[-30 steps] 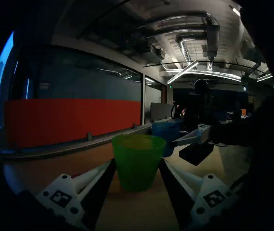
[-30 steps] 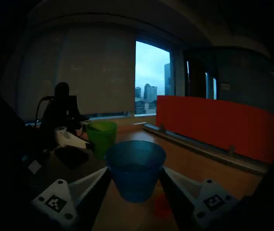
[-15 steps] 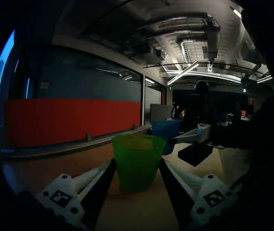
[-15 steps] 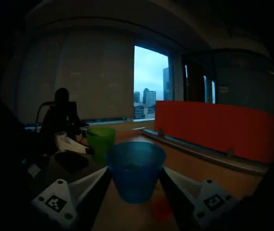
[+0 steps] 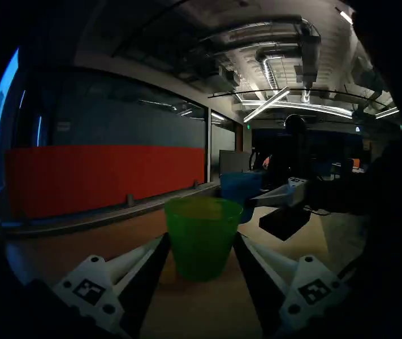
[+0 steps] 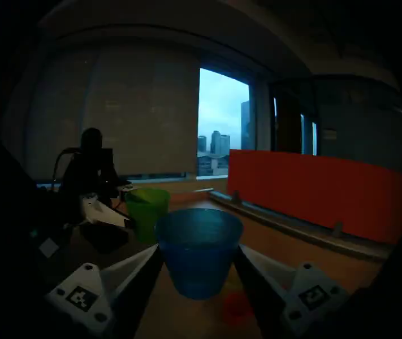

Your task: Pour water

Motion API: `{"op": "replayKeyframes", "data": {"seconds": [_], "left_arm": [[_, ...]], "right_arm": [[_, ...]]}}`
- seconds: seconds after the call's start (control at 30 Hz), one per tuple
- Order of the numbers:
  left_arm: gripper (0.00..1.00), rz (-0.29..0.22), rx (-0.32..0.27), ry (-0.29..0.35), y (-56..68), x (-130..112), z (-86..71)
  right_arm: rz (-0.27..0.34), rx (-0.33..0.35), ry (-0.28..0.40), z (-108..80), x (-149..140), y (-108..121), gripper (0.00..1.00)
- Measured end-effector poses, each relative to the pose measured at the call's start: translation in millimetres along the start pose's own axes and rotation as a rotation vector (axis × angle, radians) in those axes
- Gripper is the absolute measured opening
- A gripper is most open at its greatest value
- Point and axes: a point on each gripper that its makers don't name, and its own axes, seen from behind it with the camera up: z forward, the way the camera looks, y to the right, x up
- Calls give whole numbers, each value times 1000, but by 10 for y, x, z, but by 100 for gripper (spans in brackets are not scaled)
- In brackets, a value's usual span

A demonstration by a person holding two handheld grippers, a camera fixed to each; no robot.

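In the left gripper view a translucent green cup [image 5: 203, 237] stands upright between my left gripper's [image 5: 202, 257] two white fingers, which press on its sides. Behind it, to the right, the blue cup [image 5: 239, 192] hangs held by the other gripper [image 5: 282, 195]. In the right gripper view the blue cup [image 6: 199, 251] sits upright, my right gripper [image 6: 199, 265] shut on it. The green cup [image 6: 146, 213] and the left gripper's white finger [image 6: 100, 211] appear farther off at the left.
Both cups are over a wooden table [image 5: 201, 311]. A red panel [image 5: 104, 172] runs along the table's far side. A small red round thing [image 6: 236, 304] lies on the table below the blue cup. A dark stand [image 6: 90, 164] rises at the left.
The blue cup and the right gripper have risen slightly in the left gripper view. The green cup stays still in the left gripper.
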Motion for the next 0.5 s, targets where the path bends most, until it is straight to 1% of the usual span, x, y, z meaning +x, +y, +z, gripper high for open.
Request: {"op": "replayKeyframes", "data": {"seconds": [0.17, 0.3, 0.5], "left_arm": [[80, 6, -5, -2, 1, 8, -18], [80, 6, -8, -7, -18, -6, -38], [80, 2, -17, -16, -18, -47, -68]], "right_arm": [[-29, -1, -3, 2, 45, 33, 85], [-52, 10, -7, 6, 81, 29, 86], [-107, 21, -7, 27, 145, 34, 85]]}}
